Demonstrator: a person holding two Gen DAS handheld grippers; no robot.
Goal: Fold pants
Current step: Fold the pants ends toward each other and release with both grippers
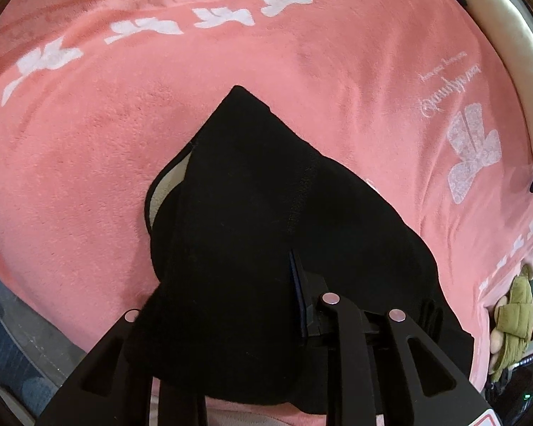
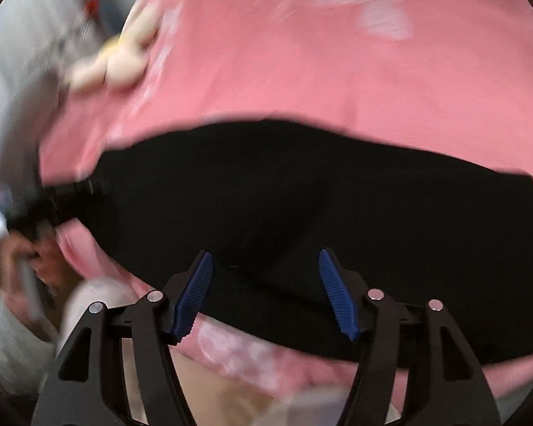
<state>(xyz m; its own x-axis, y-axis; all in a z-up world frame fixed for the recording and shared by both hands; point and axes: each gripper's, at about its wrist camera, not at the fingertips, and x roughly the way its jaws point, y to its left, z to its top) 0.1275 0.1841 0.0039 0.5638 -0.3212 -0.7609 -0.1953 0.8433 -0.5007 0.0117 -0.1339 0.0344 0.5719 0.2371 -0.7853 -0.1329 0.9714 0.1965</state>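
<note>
black pants point(image 1: 252, 234) folded, lying on pink blanket point(image 1: 106, 149), point toward 12 o'clock | my left gripper point(image 1: 266, 301) clamped on their near fabric at 6 o'clock | my right gripper point(image 2: 265, 294) spread open over the pants, nothing pinched | plush toy point(image 1: 511, 323) at 4 o'clock

Left wrist view: sharp, evenly and softly lit; the black pants point(image 1: 252, 234) read as a near-featureless dark mass with no fabric detail, casting only a faint shadow on the pink blanket point(image 1: 89, 142) around them. Fisheye curvature bends the blanket's edges, with dark vignetting at the corners. Right wrist view: heavy motion blur smears everything beyond the pants point(image 2: 302, 213).
</note>
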